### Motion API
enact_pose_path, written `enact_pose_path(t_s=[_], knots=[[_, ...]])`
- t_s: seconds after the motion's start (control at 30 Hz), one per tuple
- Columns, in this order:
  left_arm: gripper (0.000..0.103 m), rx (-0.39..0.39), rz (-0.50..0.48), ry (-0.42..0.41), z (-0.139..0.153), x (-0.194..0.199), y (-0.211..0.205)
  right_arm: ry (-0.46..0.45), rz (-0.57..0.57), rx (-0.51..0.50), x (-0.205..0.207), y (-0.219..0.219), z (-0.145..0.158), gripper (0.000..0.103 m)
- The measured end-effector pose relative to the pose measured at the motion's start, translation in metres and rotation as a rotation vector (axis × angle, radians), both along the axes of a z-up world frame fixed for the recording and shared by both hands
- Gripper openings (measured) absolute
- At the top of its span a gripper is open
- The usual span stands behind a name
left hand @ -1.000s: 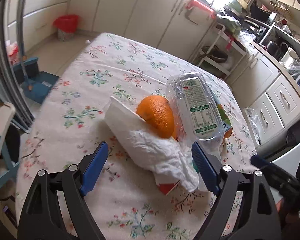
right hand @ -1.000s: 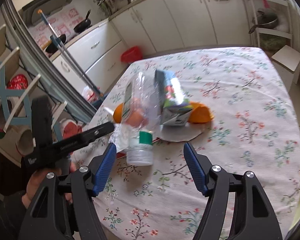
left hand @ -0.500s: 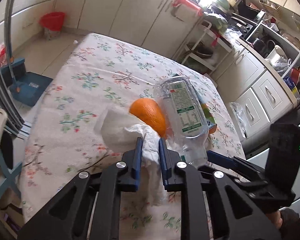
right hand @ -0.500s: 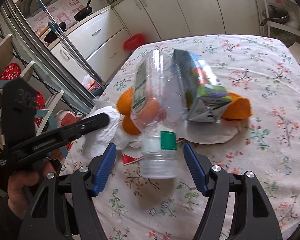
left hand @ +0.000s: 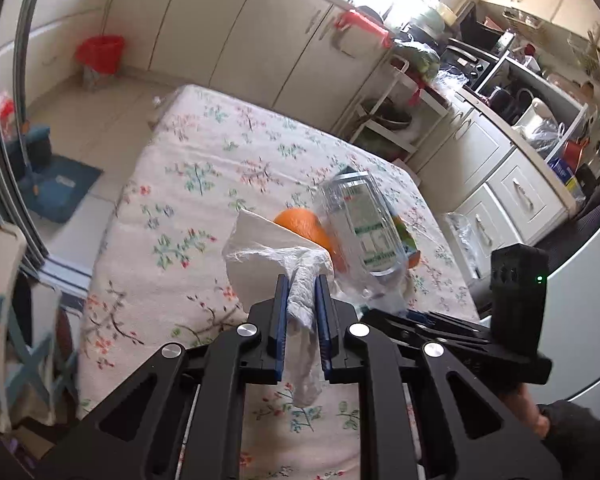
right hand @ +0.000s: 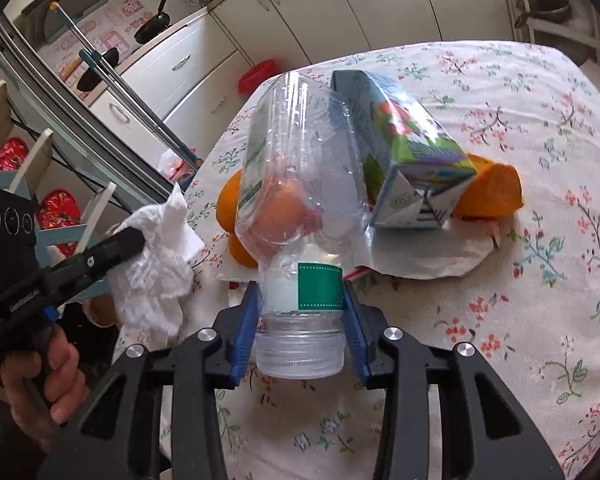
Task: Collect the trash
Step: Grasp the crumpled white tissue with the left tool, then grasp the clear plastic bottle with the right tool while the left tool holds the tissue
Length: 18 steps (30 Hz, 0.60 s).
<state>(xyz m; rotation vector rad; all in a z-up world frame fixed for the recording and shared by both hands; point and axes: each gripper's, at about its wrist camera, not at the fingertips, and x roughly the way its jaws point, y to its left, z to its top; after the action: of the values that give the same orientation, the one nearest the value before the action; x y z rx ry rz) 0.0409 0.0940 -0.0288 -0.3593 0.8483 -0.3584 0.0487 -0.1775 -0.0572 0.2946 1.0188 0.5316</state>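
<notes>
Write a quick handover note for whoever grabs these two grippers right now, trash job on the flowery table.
Left hand-held gripper: clamped on the crumpled white tissue.
Right hand-held gripper: jaws closing around the neck of the clear plastic bottle.
On the table: juice carton, orange peels, paper sheet beneath them.
Done: tissue gripped.
Left: secure bottle, bin both, then collect the rest.

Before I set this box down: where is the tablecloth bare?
Bare cloth: the far half of the tablecloth beyond the orange, and right of the carton. Crowded: around bottle, tissue and both grippers.
</notes>
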Motion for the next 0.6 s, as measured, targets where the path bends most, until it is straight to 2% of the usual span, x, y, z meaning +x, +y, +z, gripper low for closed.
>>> enact_pose_path(t_s=[0.2,0.4,0.5,0.53,0.6], knots=[[0.012,0.095,-0.005,-0.033,0.004,-0.003,-0.014,-0.021,0.083,-0.053,-0.023,-0.014,0.010,0.040],[0.012,0.122,-0.009,-0.030,0.002,-0.003,-0.023,-0.061,0.168,-0.200,-0.048,-0.039,0.020,0.040],[0.012,0.135,-0.014,-0.030,0.000,-0.002,-0.029,-0.047,0.178,-0.238,-0.051,-0.049,0.018,0.041],[0.012,0.136,-0.015,-0.030,0.000,-0.001,-0.030,-0.042,0.168,-0.231,-0.050,-0.050,0.018,0.042],[0.012,0.140,-0.020,-0.029,-0.001,-0.001,-0.034,-0.031,0.159,-0.200,-0.046,-0.051,0.018,0.051]])
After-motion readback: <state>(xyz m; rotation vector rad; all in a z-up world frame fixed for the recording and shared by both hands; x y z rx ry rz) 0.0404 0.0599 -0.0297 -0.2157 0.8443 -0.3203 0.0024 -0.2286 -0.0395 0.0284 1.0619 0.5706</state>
